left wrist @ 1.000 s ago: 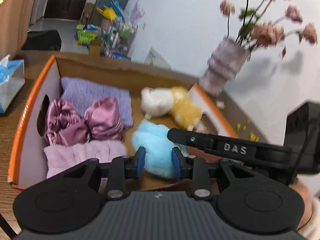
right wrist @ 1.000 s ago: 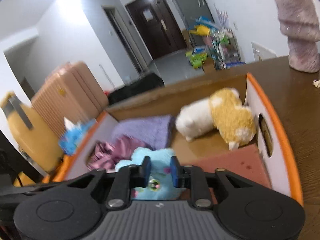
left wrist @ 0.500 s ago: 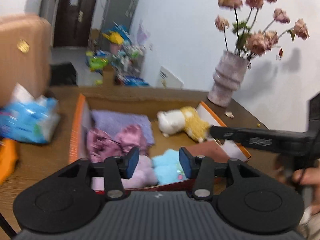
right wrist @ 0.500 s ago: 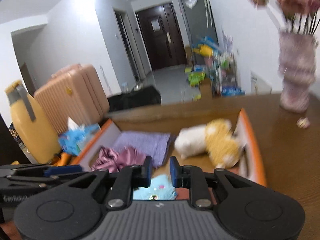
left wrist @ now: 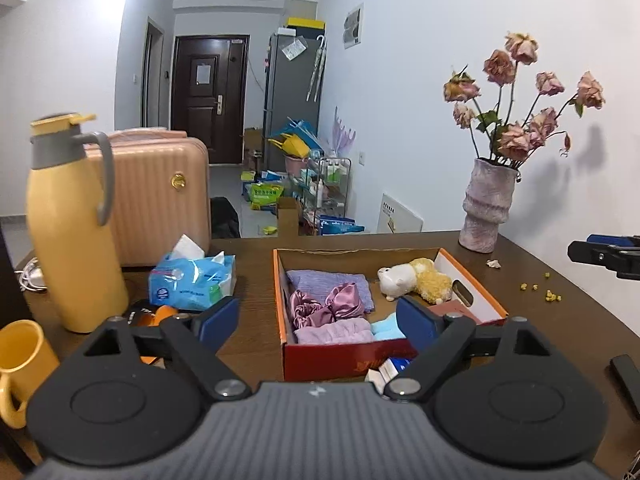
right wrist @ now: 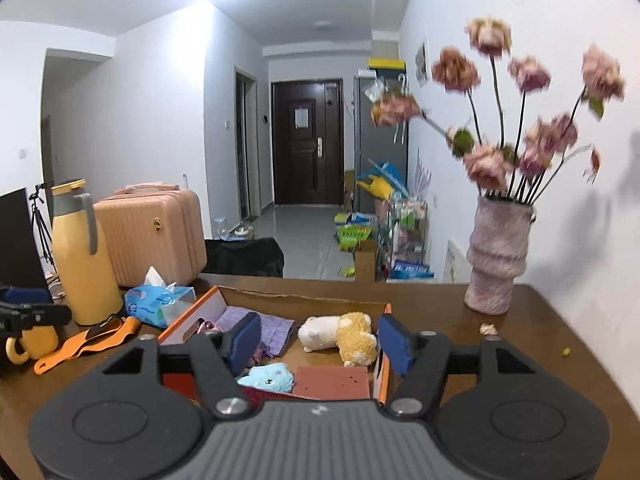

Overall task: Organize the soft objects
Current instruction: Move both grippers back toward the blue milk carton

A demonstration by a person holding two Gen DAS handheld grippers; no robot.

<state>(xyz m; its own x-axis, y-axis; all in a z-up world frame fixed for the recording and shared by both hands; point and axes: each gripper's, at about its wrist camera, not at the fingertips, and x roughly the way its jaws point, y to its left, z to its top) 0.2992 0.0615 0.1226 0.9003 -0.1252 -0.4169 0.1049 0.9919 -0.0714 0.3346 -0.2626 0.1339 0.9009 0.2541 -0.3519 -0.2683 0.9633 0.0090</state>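
Looking into the box [left wrist: 472, 276], every soft thing seen is already packed: the purple cloth [left wrist: 328, 282], the shiny pink bundle [left wrist: 326, 308], the pink towel [left wrist: 332, 334], the blue toy [right wrist: 267, 377] and the white and yellow toy [right wrist: 340, 334]. No soft thing is seen left on the worktop [left wrist: 256, 292]. The left tongs [left wrist: 316, 322] and right tongs [right wrist: 316, 342] are held back from the box, both spreading wider, with nothing pinched. The job is judged nearly or fully done.

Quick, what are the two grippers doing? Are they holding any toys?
Left gripper: jaws opening, nothing between them, holding no toy.
Right gripper: jaws opening, empty too; the blue plush toy lies in the box.
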